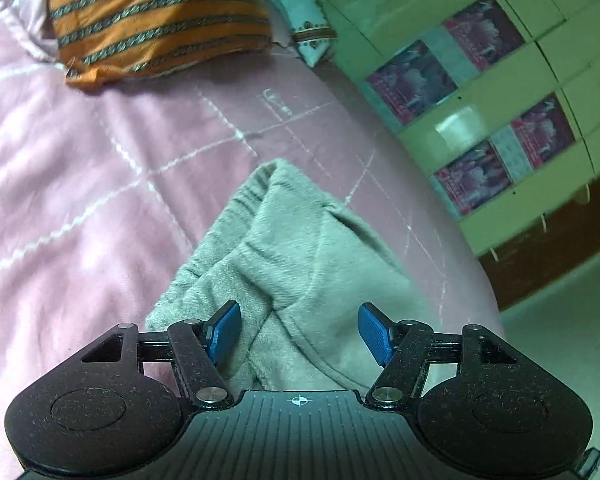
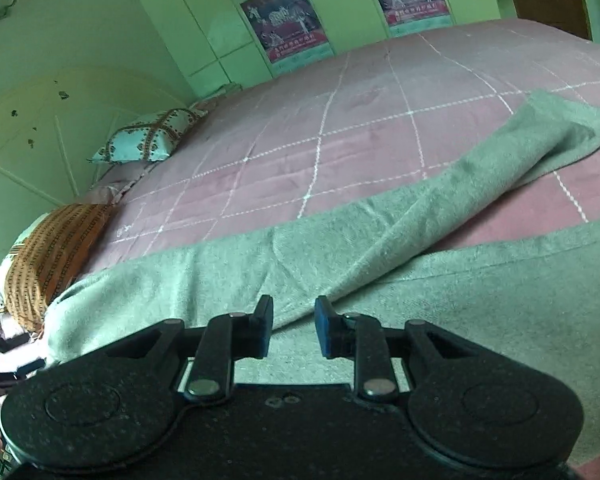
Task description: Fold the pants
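Pants (image 2: 380, 248): grey-green fleece, soft nap, gathered elastic waistband (image 1: 248, 200). Lying on the pink quilted bed (image 2: 300, 128) near its side edge, partly bunched, one leg (image 2: 540, 140) angled away, flat.

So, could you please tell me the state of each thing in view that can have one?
pants: lying rumpled on the bed, not yet folded flat
left claw: open above the pants, holding nothing
right claw: open over the pants, holding nothing
orange striped pillow: lying on the bed
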{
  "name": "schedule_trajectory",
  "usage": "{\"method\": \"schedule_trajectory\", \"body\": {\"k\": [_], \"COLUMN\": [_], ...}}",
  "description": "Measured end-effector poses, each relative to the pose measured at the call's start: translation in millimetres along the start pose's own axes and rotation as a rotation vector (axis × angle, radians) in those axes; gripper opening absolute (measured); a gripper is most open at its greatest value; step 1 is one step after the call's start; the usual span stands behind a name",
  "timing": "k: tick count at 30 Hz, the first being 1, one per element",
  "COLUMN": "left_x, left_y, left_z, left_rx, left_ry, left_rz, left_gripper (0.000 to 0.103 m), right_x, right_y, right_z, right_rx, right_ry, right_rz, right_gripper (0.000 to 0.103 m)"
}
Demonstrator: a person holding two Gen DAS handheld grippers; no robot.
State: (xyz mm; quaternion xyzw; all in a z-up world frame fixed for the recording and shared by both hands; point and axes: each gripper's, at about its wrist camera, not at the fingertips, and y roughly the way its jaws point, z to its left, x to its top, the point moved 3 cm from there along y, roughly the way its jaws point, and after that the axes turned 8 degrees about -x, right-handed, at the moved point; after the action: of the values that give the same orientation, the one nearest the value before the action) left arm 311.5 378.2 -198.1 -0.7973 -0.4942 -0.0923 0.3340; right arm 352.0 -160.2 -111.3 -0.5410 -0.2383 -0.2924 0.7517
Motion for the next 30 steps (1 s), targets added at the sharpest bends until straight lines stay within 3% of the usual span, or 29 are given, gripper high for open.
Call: {"method": "schedule_trajectory", "body": {"k": [4,10,12,13,14,15,16,18,21,24,27,30], "left_x": [0,3,8,10,13,16,22,40,69,71,41,10], "left_y": [14,23,29,32,36,39,41,37,17,-6,-15,-9], "left_z": [6,16,23,24,26,26,22,6,-25,-31,-4,34], "left_rx": [-0.036,-0.073,-0.067,-0.034,-0.005,0.015,0.017,-0.048,-0.135,-0.128,-0.026,0.055], "left_ry": [-0.071,-0.150,-0.167,-0.154,-0.144,-0.149,-0.139,-0.100,-0.027,0.014,0.042,-0.002], "left_rz": [-0.037,-0.123,-0.139,-0.137,-0.118,-0.095,-0.084,-0.095,-0.124,-0.092,0.000,0.064], "left_gripper": [0.065,0.065,0.054,0.029,0.025,0.023,0.021,0.020,0.014,0.014,0.014,0.014], "right_x": [-3,7,14,16,18,20,23,32,47,41,2,-51], "right_y": [16,48,60,66,71,74,72,58,9,-42,-61,-33], "right_z": [-13,-34,-41,-45,-48,-49,-47,-35,-12,1,1,-10], "right_rx": [-0.022,0.011,0.005,0.003,-0.012,-0.022,-0.028,-0.034,0.009,0.063,0.061,-0.005], "right_ry": [0.065,0.260,0.345,0.380,0.400,0.402,0.385,0.316,0.209,0.150,0.089,0.063], "right_rz": [0.039,0.073,0.089,0.103,0.115,0.118,0.105,0.059,-0.078,-0.135,-0.085,0.066], "right_gripper": [0.016,0.021,0.024,0.017,0.002,0.000,0.000,0.000,0.000,0.000,0.000,0.000]}}
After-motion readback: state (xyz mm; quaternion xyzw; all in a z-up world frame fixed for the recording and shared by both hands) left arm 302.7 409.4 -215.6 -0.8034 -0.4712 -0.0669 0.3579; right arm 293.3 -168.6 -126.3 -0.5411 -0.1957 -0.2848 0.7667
